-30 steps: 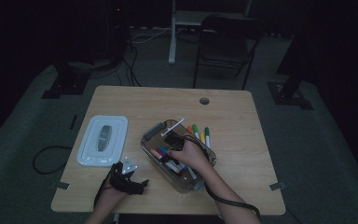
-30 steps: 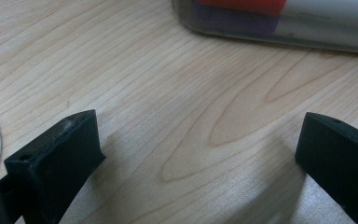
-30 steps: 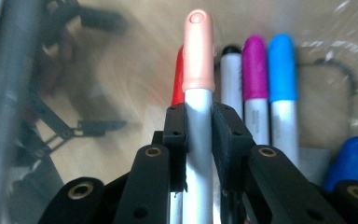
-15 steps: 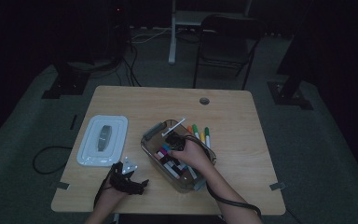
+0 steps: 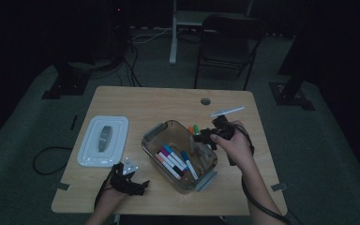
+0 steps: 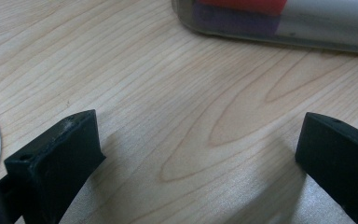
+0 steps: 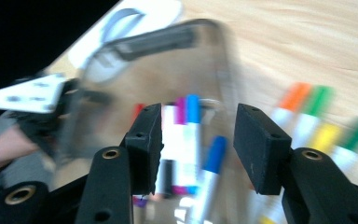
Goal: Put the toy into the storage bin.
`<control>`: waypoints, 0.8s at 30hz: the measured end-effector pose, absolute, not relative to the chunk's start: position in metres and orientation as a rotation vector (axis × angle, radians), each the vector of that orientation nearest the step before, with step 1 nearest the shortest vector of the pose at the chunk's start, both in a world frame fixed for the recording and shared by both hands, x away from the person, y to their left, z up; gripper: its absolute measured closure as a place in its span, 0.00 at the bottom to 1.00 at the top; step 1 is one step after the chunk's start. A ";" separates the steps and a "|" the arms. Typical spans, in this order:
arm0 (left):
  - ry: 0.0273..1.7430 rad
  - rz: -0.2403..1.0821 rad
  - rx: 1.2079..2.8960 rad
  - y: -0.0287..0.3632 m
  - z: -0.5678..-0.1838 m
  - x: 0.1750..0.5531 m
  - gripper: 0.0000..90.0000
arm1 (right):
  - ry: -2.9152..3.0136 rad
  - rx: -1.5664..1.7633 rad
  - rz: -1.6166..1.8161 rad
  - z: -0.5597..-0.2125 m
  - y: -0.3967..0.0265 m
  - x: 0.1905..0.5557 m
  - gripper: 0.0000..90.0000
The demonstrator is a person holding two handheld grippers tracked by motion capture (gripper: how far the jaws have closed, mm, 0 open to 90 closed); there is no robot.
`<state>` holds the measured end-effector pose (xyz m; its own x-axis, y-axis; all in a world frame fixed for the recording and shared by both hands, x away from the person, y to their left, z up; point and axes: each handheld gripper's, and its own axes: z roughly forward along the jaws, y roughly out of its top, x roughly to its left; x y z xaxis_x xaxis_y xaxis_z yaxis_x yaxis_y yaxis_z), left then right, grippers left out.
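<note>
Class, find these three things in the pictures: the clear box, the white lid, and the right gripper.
clear box (image 5: 152,143): high view, on its left rim.
white lid (image 5: 90,152): high view, on its flat top beside the handle.
right gripper (image 7: 196,137): right gripper view, midway between its fingertips, jaws apart with nothing gripped.
</note>
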<state>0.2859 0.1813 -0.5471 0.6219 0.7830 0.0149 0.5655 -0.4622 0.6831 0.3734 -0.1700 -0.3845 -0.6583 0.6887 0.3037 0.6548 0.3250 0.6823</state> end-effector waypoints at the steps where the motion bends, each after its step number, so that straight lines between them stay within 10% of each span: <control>1: 1.052 0.435 2.196 0.181 -0.547 0.286 0.01 | 2.495 1.310 1.264 -0.387 -0.179 0.375 0.57; 24: 1.052 0.433 2.197 0.181 -0.547 0.286 0.01 | 2.338 1.734 0.975 -0.512 -0.209 0.434 0.70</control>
<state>0.2858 0.1813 -0.5471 0.6224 0.7825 0.0147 0.5659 -0.4629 0.6823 0.4342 -0.2093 -0.5117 -0.3603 0.8819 0.3041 0.8366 0.1612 0.5236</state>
